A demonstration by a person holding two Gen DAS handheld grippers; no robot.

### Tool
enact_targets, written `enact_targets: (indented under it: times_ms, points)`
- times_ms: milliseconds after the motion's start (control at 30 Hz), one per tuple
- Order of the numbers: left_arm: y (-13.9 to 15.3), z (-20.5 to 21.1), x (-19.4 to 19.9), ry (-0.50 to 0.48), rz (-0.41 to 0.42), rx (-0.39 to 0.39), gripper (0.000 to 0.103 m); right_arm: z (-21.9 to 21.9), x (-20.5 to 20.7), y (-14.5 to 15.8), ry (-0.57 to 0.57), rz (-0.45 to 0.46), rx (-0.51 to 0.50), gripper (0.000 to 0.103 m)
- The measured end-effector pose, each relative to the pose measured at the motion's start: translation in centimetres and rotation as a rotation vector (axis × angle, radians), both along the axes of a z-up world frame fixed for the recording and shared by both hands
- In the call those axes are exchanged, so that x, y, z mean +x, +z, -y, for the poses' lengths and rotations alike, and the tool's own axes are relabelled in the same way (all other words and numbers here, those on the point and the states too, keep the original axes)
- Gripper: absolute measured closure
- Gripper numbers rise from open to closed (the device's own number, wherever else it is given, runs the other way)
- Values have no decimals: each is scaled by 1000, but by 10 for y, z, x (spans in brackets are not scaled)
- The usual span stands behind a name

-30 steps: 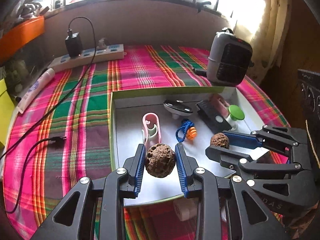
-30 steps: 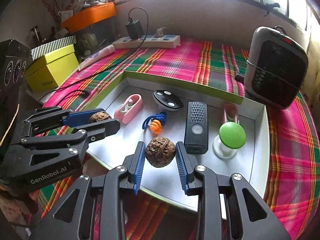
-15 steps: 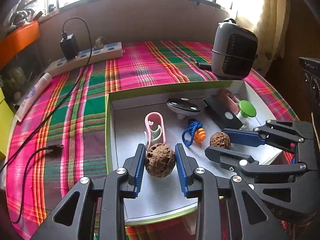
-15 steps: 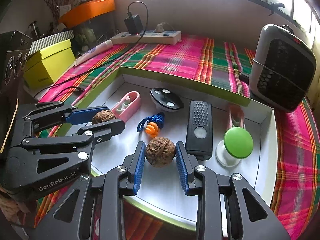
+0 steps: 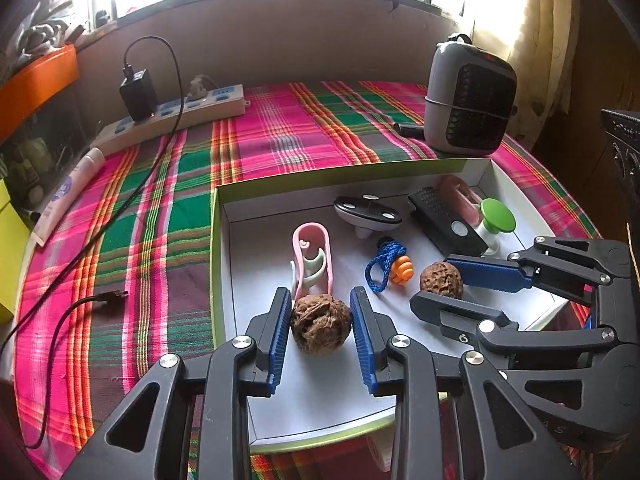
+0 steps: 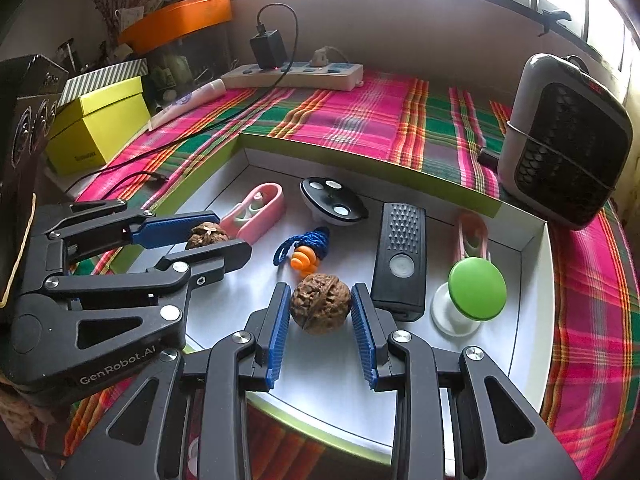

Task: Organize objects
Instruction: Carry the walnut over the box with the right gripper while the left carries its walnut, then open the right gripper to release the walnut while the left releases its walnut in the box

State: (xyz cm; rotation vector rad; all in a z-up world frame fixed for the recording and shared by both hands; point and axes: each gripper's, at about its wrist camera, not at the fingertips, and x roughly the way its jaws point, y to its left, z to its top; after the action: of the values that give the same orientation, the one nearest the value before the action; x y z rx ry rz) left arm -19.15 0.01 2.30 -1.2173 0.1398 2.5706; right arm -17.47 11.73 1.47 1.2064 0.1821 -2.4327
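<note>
Two brown walnuts are held over a white tray with a green rim (image 5: 214, 264) (image 6: 360, 156). My left gripper (image 5: 320, 328) is shut on one walnut (image 5: 320, 324), low over the tray's near left part. From the right wrist view, that left gripper (image 6: 224, 236) and its walnut (image 6: 206, 236) sit beside a pink clip (image 6: 256, 210). My right gripper (image 6: 320, 314) is shut on the other walnut (image 6: 320, 308), just above the tray floor. The left wrist view shows this right gripper (image 5: 434, 282) and its walnut (image 5: 441, 280) near a blue cord with an orange plug (image 5: 390, 268).
The tray also holds a black disc (image 6: 334, 200), a black remote-like bar (image 6: 400, 256), a green-capped white piece (image 6: 476, 288) and a second pink clip (image 6: 472, 236). On the plaid cloth stand a grey heater (image 6: 564, 140), a power strip (image 5: 172, 120), a loose cable (image 5: 100, 298) and a yellow box (image 6: 100, 124).
Both grippers keep their grip on the walnuts. The views have shifted only slightly, with the tray a little lower in each picture.
</note>
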Motion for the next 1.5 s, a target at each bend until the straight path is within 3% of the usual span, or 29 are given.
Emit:
enact_targets:
  times_ms: [867,1000,1500]
  points:
    - [11,9,10,23,-12,31,68,-1,5,7,-11,-25,-3,70]
    - [13,10,13,25,-14,42,68,-3,7,8,-21,-29,-13,60]
    - [21,15,30,52,-27,60,68,-7,21,18,-44,-58,-41,60]
